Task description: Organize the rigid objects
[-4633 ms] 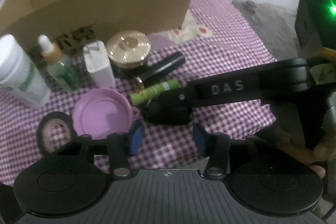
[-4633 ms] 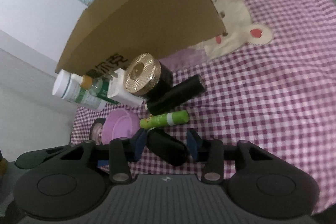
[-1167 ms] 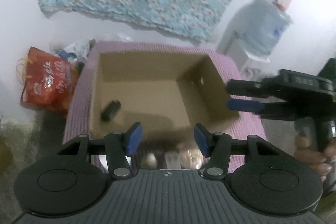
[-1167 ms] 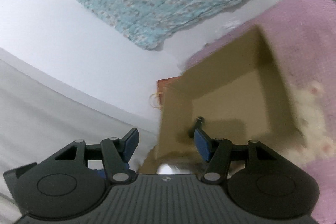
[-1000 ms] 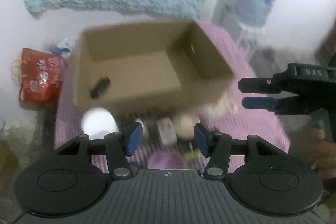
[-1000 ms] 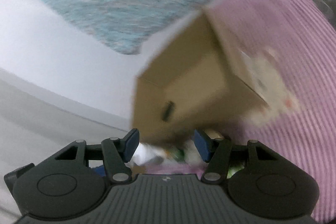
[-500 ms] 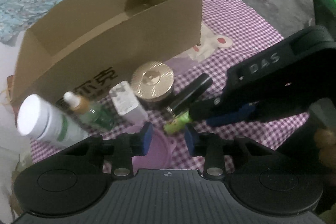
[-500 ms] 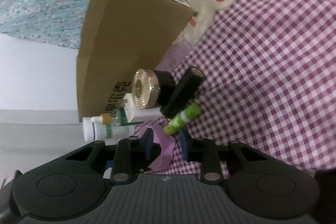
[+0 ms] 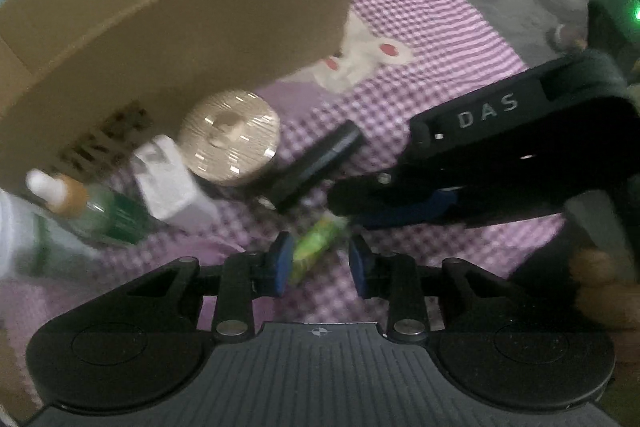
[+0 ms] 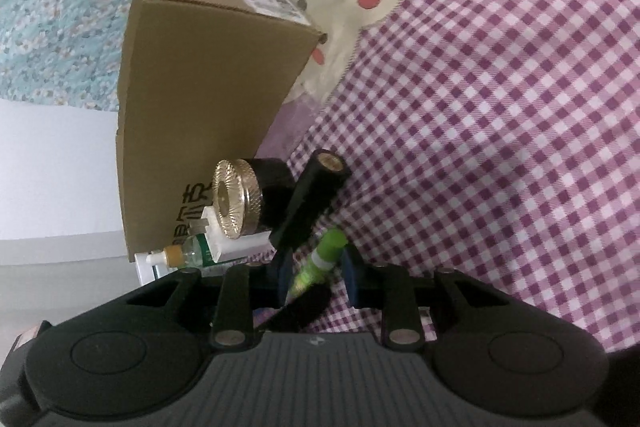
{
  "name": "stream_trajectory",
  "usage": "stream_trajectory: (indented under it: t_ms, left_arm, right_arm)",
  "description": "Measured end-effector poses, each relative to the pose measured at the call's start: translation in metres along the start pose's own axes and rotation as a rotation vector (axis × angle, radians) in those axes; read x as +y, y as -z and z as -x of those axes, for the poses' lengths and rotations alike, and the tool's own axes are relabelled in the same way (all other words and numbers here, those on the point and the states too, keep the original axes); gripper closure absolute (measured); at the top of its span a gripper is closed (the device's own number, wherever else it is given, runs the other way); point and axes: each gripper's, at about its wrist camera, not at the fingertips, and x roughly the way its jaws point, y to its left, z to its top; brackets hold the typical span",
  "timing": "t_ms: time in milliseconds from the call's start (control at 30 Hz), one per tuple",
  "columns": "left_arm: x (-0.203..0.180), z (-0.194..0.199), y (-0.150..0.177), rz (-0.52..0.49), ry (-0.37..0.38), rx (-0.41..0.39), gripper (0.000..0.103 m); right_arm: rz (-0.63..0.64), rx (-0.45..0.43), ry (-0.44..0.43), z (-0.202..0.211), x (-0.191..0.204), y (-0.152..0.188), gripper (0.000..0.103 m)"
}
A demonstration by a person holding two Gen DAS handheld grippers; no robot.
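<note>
Both grippers are low over the same small thing, a green tube (image 9: 316,245) that lies on the checked purple cloth (image 10: 500,107) in front of the cardboard box (image 9: 168,11). The left gripper (image 9: 319,264) has its blue pads narrowed but not pressed together; the near end of the tube sits in the gap, close to the left pad, and the blur does not let one say if any pad touches it. The right gripper (image 10: 315,270) is also narrowed to a small gap, and in its own view the tube (image 10: 318,263) stands between the pads with free space on the right side, so it seems not pinched yet. In the left view the right gripper (image 9: 400,203) reaches in from the right, with its tips at the far end of the tube. The long axis of the tube runs obliquely, from the left gripper's pads up and to the right toward those tips, so each gripper is at one end. Which hand is nearer is hard to judge; the right one seems better lined up across the tube. Just beyond lie a black cylinder (image 10: 310,203), a gold-lidded jar (image 9: 229,137), a white block (image 9: 172,183) and a dropper bottle (image 9: 88,211), all outside the box.
</note>
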Motion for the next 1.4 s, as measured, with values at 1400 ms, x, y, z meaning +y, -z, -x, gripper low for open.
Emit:
stream_trajectory:
  t_ms: [1400]
  left_arm:
    - [-0.022,0.053,0.009,-0.014,-0.019,-0.160,0.082]
  right_arm:
    - [0.191,-0.152,-0.048,0.038,0.059,0.030,0.084]
